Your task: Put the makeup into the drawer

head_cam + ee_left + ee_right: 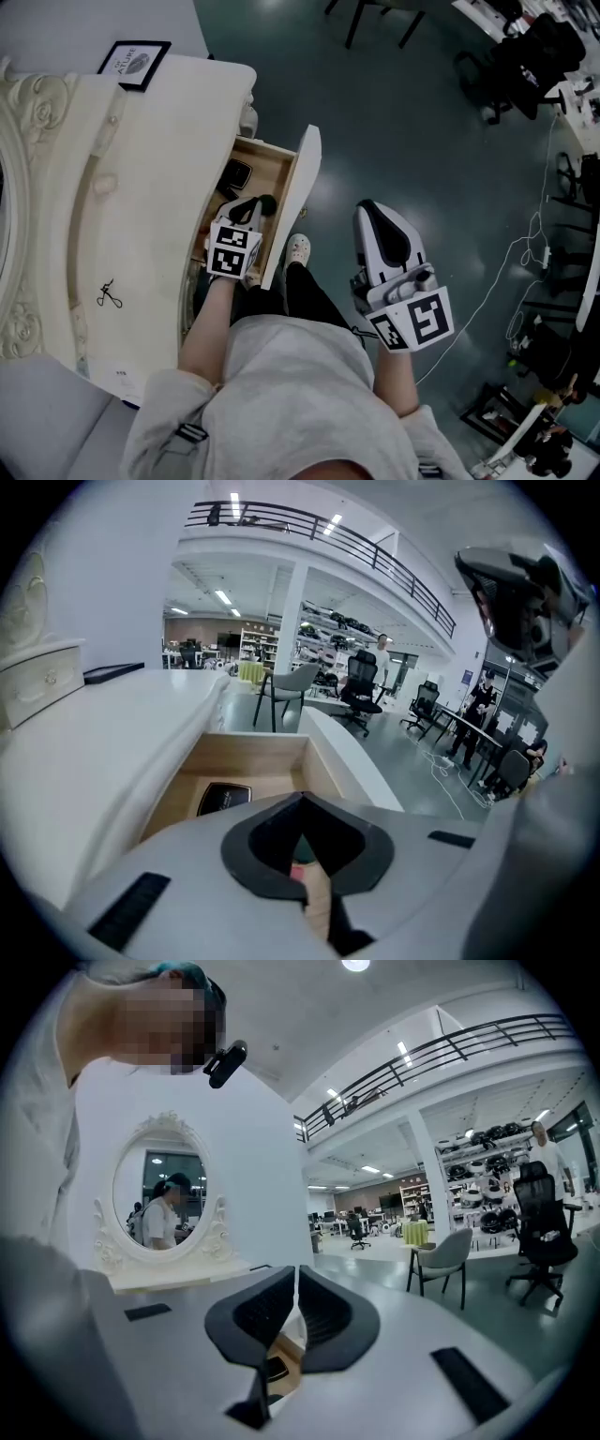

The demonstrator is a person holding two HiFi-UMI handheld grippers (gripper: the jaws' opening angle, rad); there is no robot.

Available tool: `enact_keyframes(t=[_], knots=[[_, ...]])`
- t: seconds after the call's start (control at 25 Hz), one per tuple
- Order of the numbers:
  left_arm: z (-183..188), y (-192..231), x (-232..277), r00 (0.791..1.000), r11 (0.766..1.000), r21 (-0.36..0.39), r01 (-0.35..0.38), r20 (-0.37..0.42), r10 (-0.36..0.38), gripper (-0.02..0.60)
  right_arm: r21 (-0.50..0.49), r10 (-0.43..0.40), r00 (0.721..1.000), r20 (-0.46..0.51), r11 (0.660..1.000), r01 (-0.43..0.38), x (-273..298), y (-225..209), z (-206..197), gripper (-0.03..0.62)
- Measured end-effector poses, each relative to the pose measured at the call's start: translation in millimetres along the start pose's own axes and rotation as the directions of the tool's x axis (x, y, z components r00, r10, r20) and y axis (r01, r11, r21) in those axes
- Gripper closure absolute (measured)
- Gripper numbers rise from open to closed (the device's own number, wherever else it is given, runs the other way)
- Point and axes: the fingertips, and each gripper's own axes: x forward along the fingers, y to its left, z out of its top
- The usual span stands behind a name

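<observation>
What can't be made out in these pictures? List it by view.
Near end of drawer: head view, under left gripper.
Pink speck below that gripper: left gripper view, too small to name.
Print on frame: head view, too small.
Black item on table: head view, too small to name.

1. A cream table filled the head view's 9 o'clock side.
2. A black frame sat on the top at its 12 o'clock end, close to the edge.
3. An ornate mirror stood along the top's 9 o'clock edge.
4. A small black object, too small to identify, lay toward the top's 6 o'clock end, well apart from the frame.
5. A drawer stood pulled out from the table's 3 o'clock side. A black compact lay on its wooden bottom, toward 12 o'clock.
6. The grey floor carried dark chairs at 1 o'clock and a white cable at 3 o'clock.
</observation>
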Motion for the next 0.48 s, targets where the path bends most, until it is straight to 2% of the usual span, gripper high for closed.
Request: enact_keyframes(t=[0.24, 0.48], knots=[[32, 0, -34, 0.993, 1.0, -0.011, -0.014, 0.114, 0.015, 0.568, -0.009, 0.047, 0.999, 0.003, 0.999, -0.047, 7, 14, 2, 0.566], [63, 0, -75, 0.973, 0.999, -0.02, -0.046, 0.227, 0.049, 0.568, -0.016, 0.11, 0.994, 0.014, 0.994, -0.11, 16, 30, 9, 0.566]])
